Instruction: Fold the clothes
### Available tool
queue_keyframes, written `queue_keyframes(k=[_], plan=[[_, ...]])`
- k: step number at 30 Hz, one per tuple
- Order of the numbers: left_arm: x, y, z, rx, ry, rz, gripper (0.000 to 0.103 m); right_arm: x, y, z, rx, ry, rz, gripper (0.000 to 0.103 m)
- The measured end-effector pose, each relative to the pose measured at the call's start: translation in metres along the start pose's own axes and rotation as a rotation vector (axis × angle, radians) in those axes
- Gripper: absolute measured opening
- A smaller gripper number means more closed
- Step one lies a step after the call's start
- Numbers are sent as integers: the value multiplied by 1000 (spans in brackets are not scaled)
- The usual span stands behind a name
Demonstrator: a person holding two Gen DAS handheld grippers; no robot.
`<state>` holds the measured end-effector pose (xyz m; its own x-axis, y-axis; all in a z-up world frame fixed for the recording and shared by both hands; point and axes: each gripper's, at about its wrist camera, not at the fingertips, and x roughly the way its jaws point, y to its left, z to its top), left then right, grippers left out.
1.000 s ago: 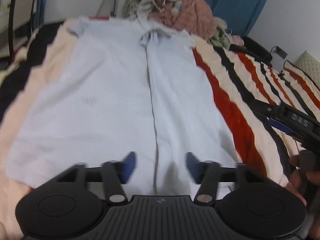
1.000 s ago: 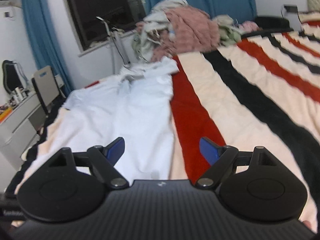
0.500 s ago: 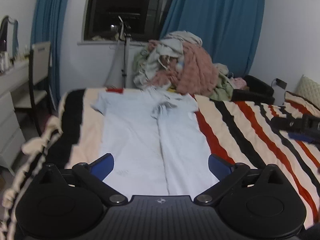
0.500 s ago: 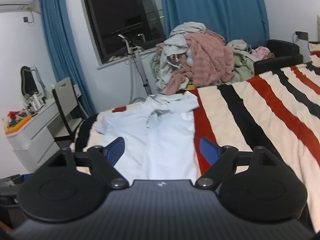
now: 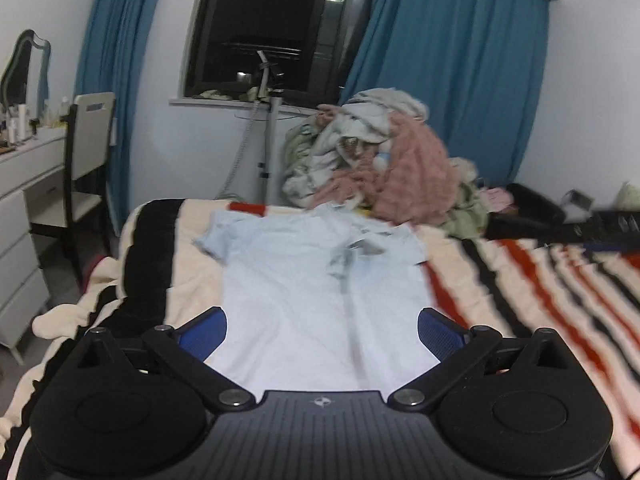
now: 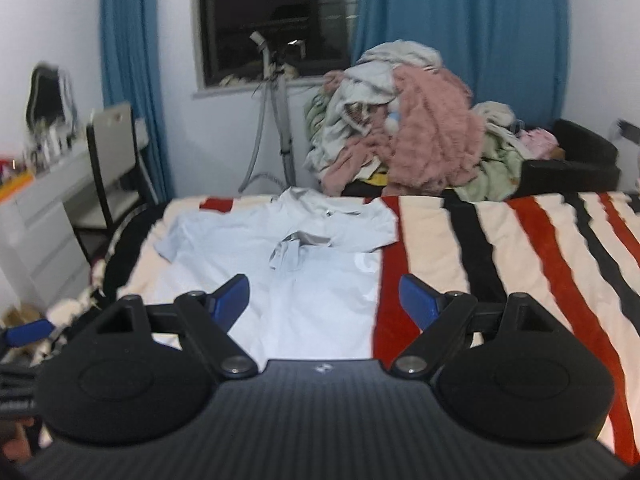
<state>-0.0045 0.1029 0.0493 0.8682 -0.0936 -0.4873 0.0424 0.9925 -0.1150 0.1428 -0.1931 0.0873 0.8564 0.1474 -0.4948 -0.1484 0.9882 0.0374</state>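
A pale blue short-sleeved shirt [image 5: 304, 280] lies flat on the striped bed, its right side folded in over the middle and its collar at the far end. It also shows in the right wrist view [image 6: 304, 264]. My left gripper [image 5: 322, 330] is open and empty, raised above the shirt's near hem. My right gripper [image 6: 325, 298] is open and empty, held above the shirt's near right part. The right gripper's black body [image 5: 592, 232] shows at the right in the left wrist view.
A pile of unfolded clothes [image 5: 384, 160], pink, white and green, sits at the bed's far end. The striped blanket [image 6: 520, 264] stretches to the right. A white desk [image 5: 28, 184] and chair [image 5: 84, 152] stand on the left. A garment steamer stand [image 6: 276, 112] is by the window.
Both grippers have pulled back and risen from close over the shirt. The left jaws have opened wider. The whole shirt and the room behind are now in view.
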Motion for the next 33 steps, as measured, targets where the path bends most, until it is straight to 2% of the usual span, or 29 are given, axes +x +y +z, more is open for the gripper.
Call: queue_keyframes(k=[5,8,11,15,20,24,26,27,28,29,30,33], plan=[[30,31,-22,-22,44,-29,101,120,58,4,-179,17,54,83],[48,55,-31,-48,54,-37,101,201,102,5,-283,31,123,83],[70,80,-36,-83,25,-15,101,269,150,3,-326,43,214,83],[101,103,-38,-125,-5,4,101,335,208,0,-368,36,333,83],[133,118,-44,-171,45,-22,101,396,259,-5,-437,15,238,83],[143,124,-47,-234,48,-11,101,426,257,4,-322,-27,173,82],[143,128,-49,-247,25,10,101,437,254,9,-283,-33,159,71],[142,129,-49,-254,16,19,101,440,253,11,-262,-32,165,54],[141,131,-50,-263,6,25,101,441,250,14,-236,-30,177,29],[139,132,-50,-274,-5,30,101,440,246,17,-215,-24,189,19],[138,134,-50,-281,-16,35,101,436,243,20,-201,-28,183,11],[133,135,-48,-295,-39,48,102,410,222,32,-152,-90,187,8]])
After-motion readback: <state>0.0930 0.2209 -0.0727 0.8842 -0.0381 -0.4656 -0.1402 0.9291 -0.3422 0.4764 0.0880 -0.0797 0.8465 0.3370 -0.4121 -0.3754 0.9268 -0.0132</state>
